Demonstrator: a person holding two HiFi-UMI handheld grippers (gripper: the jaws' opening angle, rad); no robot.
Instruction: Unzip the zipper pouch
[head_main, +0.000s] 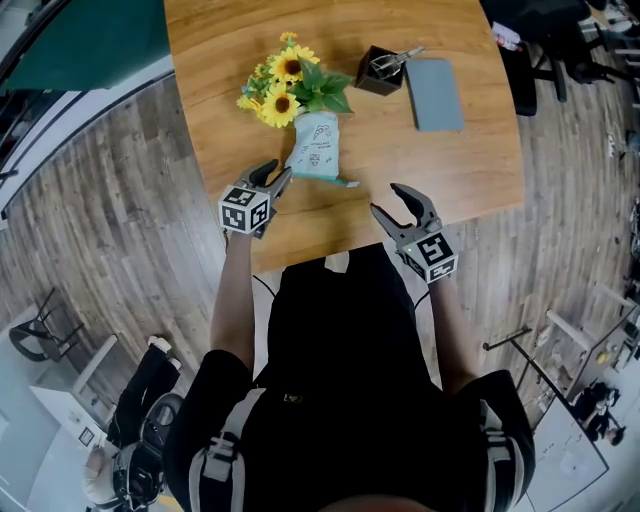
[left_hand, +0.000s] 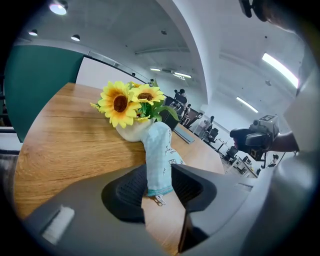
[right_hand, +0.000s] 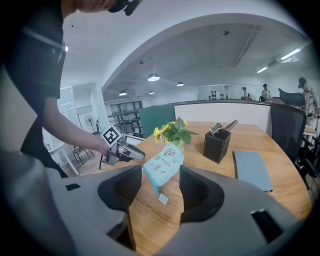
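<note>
Zipper pouch (left_hand: 160, 160) partly covering white vase (left_hand: 131, 133), zipper pull (left_hand: 159, 200) small, indistinct

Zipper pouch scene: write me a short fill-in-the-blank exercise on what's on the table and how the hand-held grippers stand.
The zipper pouch lies with one end at a bunch of yellow ____.
The left hand-held gripper and right hand-held gripper both have jaws standing ____.
The holder beside the grey pad is coloured ____.
Missing words: sunflowers; open; black.
</note>
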